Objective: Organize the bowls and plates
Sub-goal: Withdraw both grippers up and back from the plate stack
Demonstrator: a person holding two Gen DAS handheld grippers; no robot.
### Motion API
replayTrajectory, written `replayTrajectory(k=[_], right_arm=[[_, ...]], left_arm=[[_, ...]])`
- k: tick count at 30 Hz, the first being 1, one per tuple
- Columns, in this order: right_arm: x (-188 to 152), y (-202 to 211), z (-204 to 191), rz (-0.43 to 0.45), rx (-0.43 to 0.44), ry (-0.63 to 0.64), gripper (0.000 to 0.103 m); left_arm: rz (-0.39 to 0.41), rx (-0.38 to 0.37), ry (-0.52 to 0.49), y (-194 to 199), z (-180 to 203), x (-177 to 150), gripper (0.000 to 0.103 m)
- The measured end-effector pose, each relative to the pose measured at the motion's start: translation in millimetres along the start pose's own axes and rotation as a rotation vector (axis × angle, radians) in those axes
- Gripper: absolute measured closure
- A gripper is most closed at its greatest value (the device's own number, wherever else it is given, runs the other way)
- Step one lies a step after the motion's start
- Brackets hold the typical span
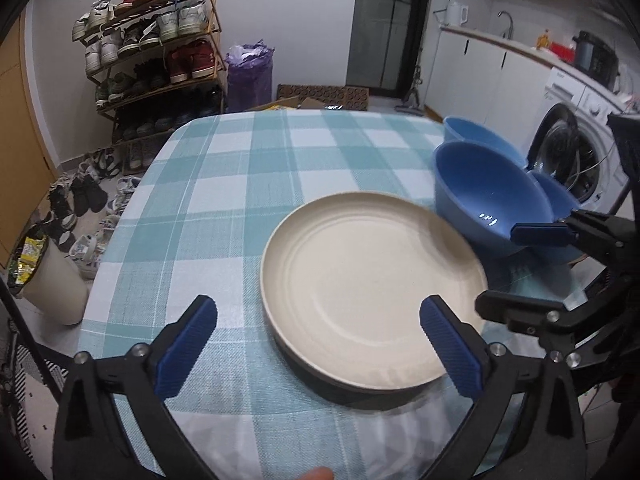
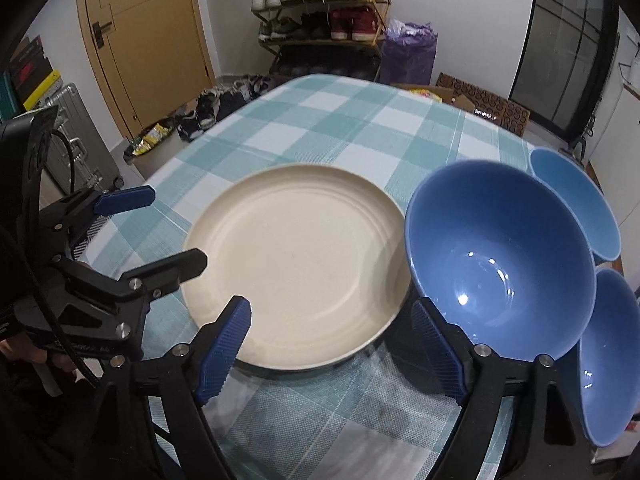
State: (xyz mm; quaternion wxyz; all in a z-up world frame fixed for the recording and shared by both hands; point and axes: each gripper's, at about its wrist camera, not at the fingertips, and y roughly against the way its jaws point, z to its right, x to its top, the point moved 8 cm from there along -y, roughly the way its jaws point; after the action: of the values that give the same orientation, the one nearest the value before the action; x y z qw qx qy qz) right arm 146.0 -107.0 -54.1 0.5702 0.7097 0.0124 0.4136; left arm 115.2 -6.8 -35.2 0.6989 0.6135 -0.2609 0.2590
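- Plate (image 1: 372,300), cream-coloured and round, lies flat on the checked tablecloth (image 1: 240,160) near the table's front edge; a darker rim showing under its near side suggests it may sit on another plate, though I cannot tell for sure.
- Just to its right stand 3 blue bowls: a large bowl (image 2: 500,256) whose rim overhangs the plate's right edge, a second bowl (image 2: 572,200) behind it and a third bowl (image 2: 608,356) at its near right.
- Left gripper (image 1: 316,348) hovers over the plate's near-left edge with its jaws spread wide and nothing between the pads.
- Right gripper (image 2: 332,348) hangs over the plate's near-right edge, jaws likewise well apart and empty.
- Judging by its matte, speckled look, the plate is stiff and fairly light, perhaps a fibre or plastic ware, so not very fragile; its smooth, shallow rim could slip from ribbed pads.
- Bowls look glossy, likely ceramic: heavier, slippery, and apt to chip if knocked together.
- Best hold for the plate is across its raised rim, 1 pad above and 1 below; for a bowl, pinch the wall at the lip.
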Motion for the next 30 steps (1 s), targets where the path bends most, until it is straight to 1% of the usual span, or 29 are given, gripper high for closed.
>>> replayTrajectory(k=[3,5,9,11,14,18,22,30], right_arm=[[7,15,0,0.051,0.000,-0.005,0.012],[11,28,1,0.093,0.011,-0.017,0.006],[16,53,10,0.149,0.008,-0.037,0.005],[17,67,16,0.175,0.005,-0.055,0.003],[17,88,25,0.218,0.000,-0.078,0.001],[15,111,39,0.245,-0.023,-0.097,0.001],[16,135,53,0.292,-0.032,-0.124,0.001],[16,189,85,0.435,-0.054,-0.210,0.001]], left_arm=[[0.036,-0.022,0.010,11,3,10,0.000],[0.053,-0.028,0.012,17,5,15,0.000],[0.082,-0.031,0.003,27,10,25,0.000],[0.100,-0.033,-0.002,33,12,30,0.000],[0.124,-0.041,-0.010,42,18,40,0.000],[0.153,-0.049,-0.030,50,27,52,0.000],[0.177,-0.067,-0.053,58,40,65,0.000],[0.225,-0.078,-0.083,73,56,89,0.000]])
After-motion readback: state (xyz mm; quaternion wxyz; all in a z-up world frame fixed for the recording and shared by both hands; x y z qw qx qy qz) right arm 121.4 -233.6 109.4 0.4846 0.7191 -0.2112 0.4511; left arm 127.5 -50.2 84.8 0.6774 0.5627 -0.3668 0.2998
